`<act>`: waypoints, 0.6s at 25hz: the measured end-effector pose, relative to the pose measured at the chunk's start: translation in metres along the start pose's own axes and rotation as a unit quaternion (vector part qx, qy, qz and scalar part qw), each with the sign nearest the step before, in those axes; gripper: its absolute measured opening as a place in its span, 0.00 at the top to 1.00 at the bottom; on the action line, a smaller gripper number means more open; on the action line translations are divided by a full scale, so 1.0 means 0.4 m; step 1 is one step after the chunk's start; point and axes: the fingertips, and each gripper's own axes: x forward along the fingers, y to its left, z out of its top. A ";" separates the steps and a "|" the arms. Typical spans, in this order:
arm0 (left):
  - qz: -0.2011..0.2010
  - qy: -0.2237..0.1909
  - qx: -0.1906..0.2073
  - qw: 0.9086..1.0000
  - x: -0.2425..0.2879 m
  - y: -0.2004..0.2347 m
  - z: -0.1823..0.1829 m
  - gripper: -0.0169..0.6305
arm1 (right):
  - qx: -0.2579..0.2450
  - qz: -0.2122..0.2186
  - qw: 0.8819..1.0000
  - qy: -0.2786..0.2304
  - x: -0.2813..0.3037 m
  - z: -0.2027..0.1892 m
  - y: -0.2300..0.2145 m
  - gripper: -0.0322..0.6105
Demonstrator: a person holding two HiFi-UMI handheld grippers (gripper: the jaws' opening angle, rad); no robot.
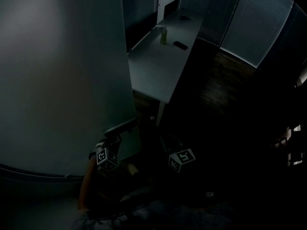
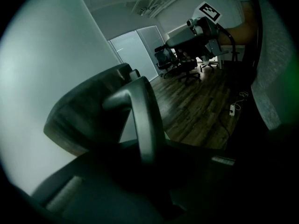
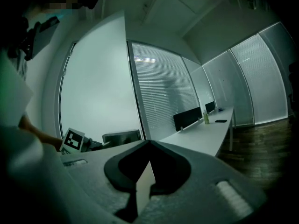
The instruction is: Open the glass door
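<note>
**Left fingers on the handle of the frosted glass door, right gripper idle**

The room is dim. The glass door [image 1: 57, 80], a frosted pale leaf, fills the left of the head view, and its upright free edge stands near the end of a long white worktop [image 1: 158, 66]. In the left gripper view the door handle [image 2: 140, 115], a grey bent lever, comes off a dark rounded fitting on the glass. Its free end runs down into the left gripper [image 2: 148, 158], whose fingers are closed on it as far as the shadow allows one to see.

The right gripper [image 3: 147, 143] is level and clear of the door. It points toward the worktop and a wall of slatted blinds [image 3: 159, 87]. Its fingers [image 3: 187, 157] are pressed together at the tips with nothing between them.

The only container in sight is a small greenish bottle [image 1: 163, 35]. It stands upright on the worktop, well away from both grippers, and is too small and dark to show what it holds. A flat dark object [image 1: 180, 45] lies just beside it, and a low black screen [image 3: 188, 118] stands along the worktop's back.

Beyond the lever, the left gripper view shows a wooden floor [image 2: 201, 106] and black office chairs [image 2: 180, 64].
</note>
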 end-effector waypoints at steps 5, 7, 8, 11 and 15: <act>-0.003 0.027 0.015 1.000 -0.009 0.001 -0.005 0.98 | -0.003 0.006 1.000 0.003 -0.012 0.001 0.012 0.95; 0.000 0.036 0.026 0.999 -0.015 0.003 -0.003 0.98 | 0.000 0.006 1.000 0.003 -0.020 0.001 0.014 0.95; 0.001 0.039 0.032 0.999 -0.018 0.005 -0.004 0.98 | 0.000 0.006 1.000 0.003 -0.024 0.001 0.015 0.95; 0.002 0.048 0.043 0.998 -0.023 0.012 -0.010 0.98 | -0.001 0.006 1.000 0.003 -0.027 -0.002 0.018 0.95; 0.003 0.055 0.054 0.997 -0.028 0.017 -0.012 0.98 | -0.001 0.004 1.000 0.002 -0.033 -0.009 0.023 0.95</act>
